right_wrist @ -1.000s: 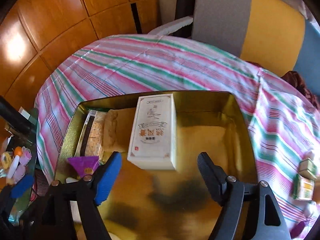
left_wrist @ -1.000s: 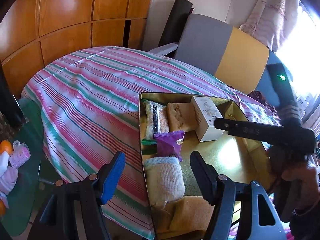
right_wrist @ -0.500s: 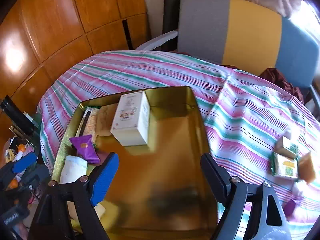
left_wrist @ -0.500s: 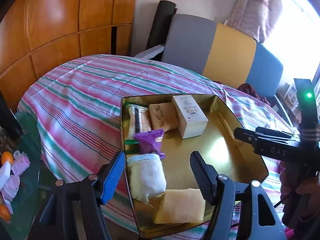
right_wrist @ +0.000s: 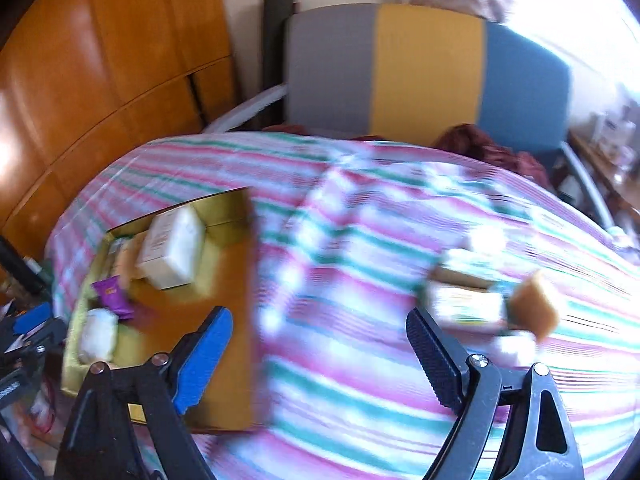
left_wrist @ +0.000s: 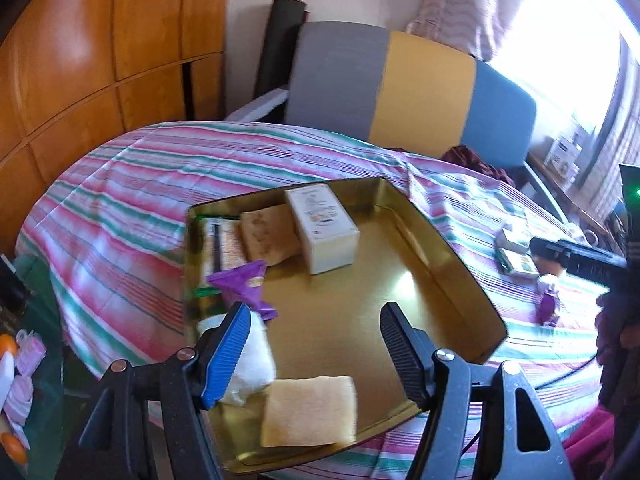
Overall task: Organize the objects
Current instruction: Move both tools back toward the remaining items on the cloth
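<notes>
A gold tray (left_wrist: 448,248) is being filled on a round table covered by a striped cloth (left_wrist: 132,200). Inside it, a white carton (left_wrist: 322,234) is lying against the far wall beside a tan packet (left_wrist: 268,232) and a long snack bar (left_wrist: 224,246); a purple wrapper (left_wrist: 244,284), a white roll (left_wrist: 256,360) and a yellow sponge (left_wrist: 310,410) are lined up towards the near edge. The loose things still to be gathered are being left out on the cloth, well apart from the tray: small green-and-white boxes (right_wrist: 464,300) and a brown block (right_wrist: 534,306), blurred in the right wrist view.

The boxes are being judged light and stiff, likely crushable if squeezed hard, so their two long flat sides are being favoured for the grip. The brown block is probably soft and forgiving; too blurred to tell more. The cloth is likely to drag and wrinkle under anything slid across it, so lifting is being preferred.

The left gripper (left_wrist: 316,340) is being held over the tray with its jaws apart and nothing between them. The right gripper (right_wrist: 320,352) is being opened wider above bare cloth, also empty.

A wood-panelled wall (left_wrist: 100,52), a grey, yellow and blue chair back (left_wrist: 420,80) and a bright window (left_wrist: 580,40) are surrounding the table.
</notes>
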The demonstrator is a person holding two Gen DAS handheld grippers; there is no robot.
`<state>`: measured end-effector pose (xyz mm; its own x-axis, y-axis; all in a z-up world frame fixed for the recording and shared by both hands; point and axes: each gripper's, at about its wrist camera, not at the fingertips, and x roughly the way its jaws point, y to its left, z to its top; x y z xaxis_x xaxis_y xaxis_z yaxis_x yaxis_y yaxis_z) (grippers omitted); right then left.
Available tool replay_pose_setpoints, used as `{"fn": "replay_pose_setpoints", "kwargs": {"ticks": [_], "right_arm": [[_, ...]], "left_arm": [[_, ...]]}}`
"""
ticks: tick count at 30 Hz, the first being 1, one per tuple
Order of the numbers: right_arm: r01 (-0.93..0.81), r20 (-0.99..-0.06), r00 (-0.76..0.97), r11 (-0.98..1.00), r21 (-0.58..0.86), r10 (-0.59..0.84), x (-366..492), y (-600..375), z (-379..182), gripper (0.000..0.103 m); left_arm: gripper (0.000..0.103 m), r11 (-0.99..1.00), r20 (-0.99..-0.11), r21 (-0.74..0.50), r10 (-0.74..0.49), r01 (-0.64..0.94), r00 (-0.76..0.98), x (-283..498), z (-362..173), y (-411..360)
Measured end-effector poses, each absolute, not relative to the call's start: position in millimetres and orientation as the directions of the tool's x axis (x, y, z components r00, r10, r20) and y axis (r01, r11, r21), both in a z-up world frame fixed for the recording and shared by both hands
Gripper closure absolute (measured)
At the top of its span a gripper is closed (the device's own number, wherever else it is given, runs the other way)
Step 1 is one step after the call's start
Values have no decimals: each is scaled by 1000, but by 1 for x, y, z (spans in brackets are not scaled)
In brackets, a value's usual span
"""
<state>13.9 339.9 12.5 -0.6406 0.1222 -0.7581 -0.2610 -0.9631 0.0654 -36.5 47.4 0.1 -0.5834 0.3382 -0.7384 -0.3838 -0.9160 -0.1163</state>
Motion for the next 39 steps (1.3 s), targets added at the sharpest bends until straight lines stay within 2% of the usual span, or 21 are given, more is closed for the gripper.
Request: {"fn": "replay_pose_setpoints", "kwargs": {"ticks": [6, 12, 16, 20, 25, 39], "right_arm": [[-481, -744, -594, -876, 23, 306, 55, 435, 11, 13], [-735, -732, -500, -673, 77, 462, 106, 523, -15, 13], [-817, -781, -462, -545, 191, 420, 129, 559, -36, 13], [-812, -775, -506, -513, 279, 379, 138, 568, -35, 13], [-788, -781, -524, -541, 292, 340, 133, 560, -36, 13], [-748, -766, -586, -539, 387, 263, 137, 557, -32, 11]], "left_arm": [[35, -880, -732, -104, 384, -464, -563, -32, 8, 84], [35, -814, -732, -141, 470, -564, -494, -31, 19, 135], [36, -782, -744, -118, 478, -613, -467, -31, 22, 176], [37, -741, -764, -109, 489, -662, -421, -34, 19, 222], [38, -701, -802, -151, 499, -697, -328, -46, 13, 272], [38, -653, -853, -165, 470, -739, -225, -104, -20, 418]]}}
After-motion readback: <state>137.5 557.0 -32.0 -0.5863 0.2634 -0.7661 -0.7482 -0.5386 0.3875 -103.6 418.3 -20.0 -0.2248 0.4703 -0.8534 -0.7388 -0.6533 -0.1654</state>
